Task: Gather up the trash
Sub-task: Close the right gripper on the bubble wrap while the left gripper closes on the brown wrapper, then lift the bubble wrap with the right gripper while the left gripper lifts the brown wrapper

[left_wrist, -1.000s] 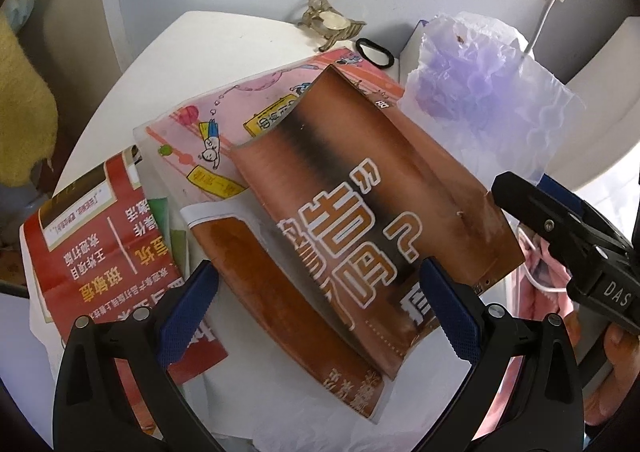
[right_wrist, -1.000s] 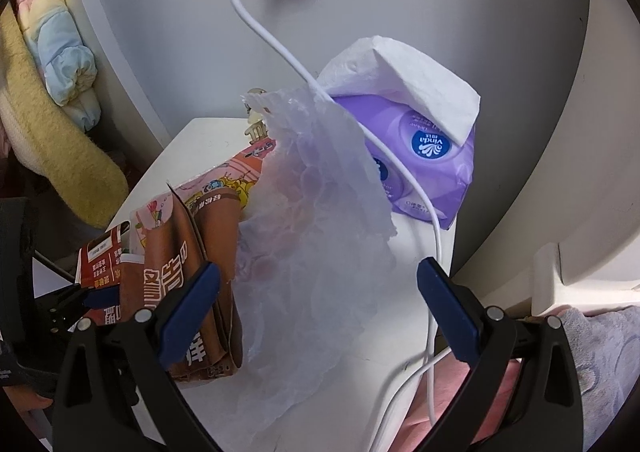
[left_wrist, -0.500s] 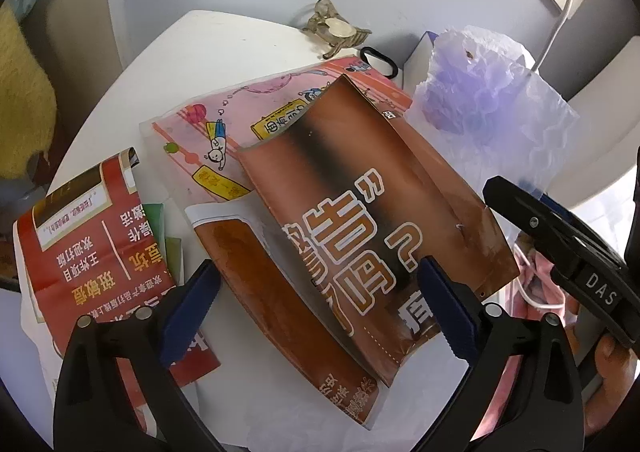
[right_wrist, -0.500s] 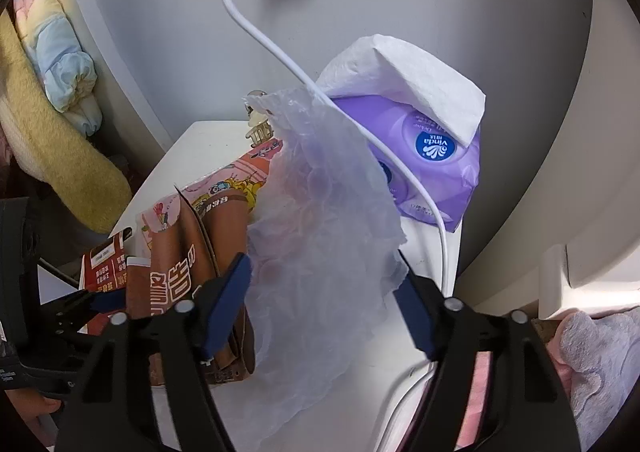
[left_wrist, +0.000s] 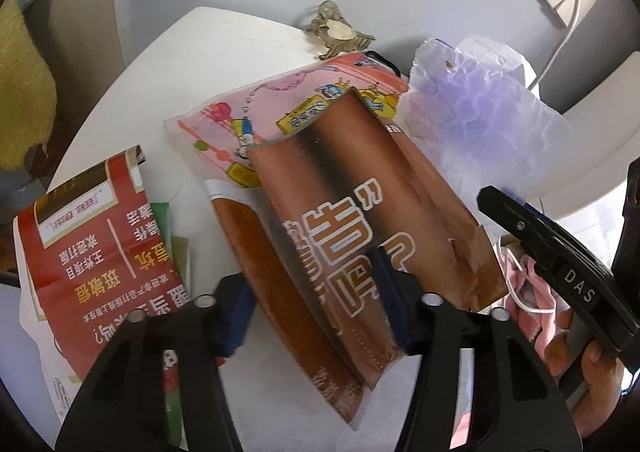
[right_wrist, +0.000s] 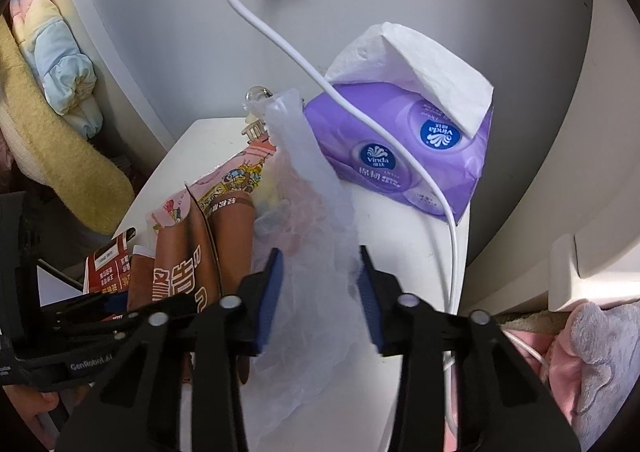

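Note:
A brown snack bag [left_wrist: 360, 219] with white characters lies on the white table [left_wrist: 192, 63], over a pink cartoon wrapper [left_wrist: 280, 107]. A red leaflet [left_wrist: 100, 244] lies at the left. My left gripper [left_wrist: 316, 296] straddles the brown bag's lower end, jaws part-closed around it. In the right wrist view, my right gripper [right_wrist: 320, 292] has its jaws half closed around a crumpled clear plastic bag [right_wrist: 312, 236]; the pads stand just off its sides. The brown bag [right_wrist: 184, 264] stands to its left.
A purple Vinda tissue pack [right_wrist: 408, 163] with a white tissue sticking out sits at the back right. A white cable [right_wrist: 360, 115] runs down across it. A small hair claw [left_wrist: 340, 31] lies by the wall. Yellow fabric [right_wrist: 60, 155] hangs at the left.
Both grippers have narrowed from wide open: the left around the brown bag's end, the right around the clear plastic bag. Both have moved forward over the table.

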The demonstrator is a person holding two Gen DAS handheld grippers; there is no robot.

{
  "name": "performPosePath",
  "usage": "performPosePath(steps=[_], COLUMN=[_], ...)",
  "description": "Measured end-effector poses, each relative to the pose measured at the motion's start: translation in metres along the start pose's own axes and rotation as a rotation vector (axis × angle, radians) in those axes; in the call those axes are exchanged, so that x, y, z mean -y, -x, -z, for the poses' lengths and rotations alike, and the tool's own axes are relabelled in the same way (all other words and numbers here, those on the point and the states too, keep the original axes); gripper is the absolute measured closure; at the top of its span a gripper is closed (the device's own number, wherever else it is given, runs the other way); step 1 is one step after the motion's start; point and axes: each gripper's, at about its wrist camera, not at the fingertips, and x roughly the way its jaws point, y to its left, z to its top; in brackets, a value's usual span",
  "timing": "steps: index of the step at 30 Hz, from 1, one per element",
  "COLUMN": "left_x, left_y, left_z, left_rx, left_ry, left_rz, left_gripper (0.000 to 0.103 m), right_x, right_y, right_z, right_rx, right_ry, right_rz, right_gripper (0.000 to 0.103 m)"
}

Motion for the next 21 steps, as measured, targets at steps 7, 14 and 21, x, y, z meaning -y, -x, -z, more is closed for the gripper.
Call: performPosePath(steps=[7, 14, 21], left_x=[-0.011, -0.006, -0.004], left_y=[0.005, 0.010, 0.031], left_z=[0.003, 0.003, 0.011], left_rx=[-0.004, 0.012, 0.039], left_ry=[0.031, 0.018, 0.015], left_rz=[0.003, -0.004, -0.005], left_gripper=[0.089, 0.096, 0.100], right_x=[-0.003, -0.009, -0.009], right_y=[0.002, 0.009, 0.026], right_z=[0.000, 0.000, 0.000], right_rx=[0.009, 0.019, 0.032], right_ry=[0.003, 0.031, 0.032], right_rz=[0.007, 0.008, 0.019], right_gripper=[0.091, 0.094, 0.094])
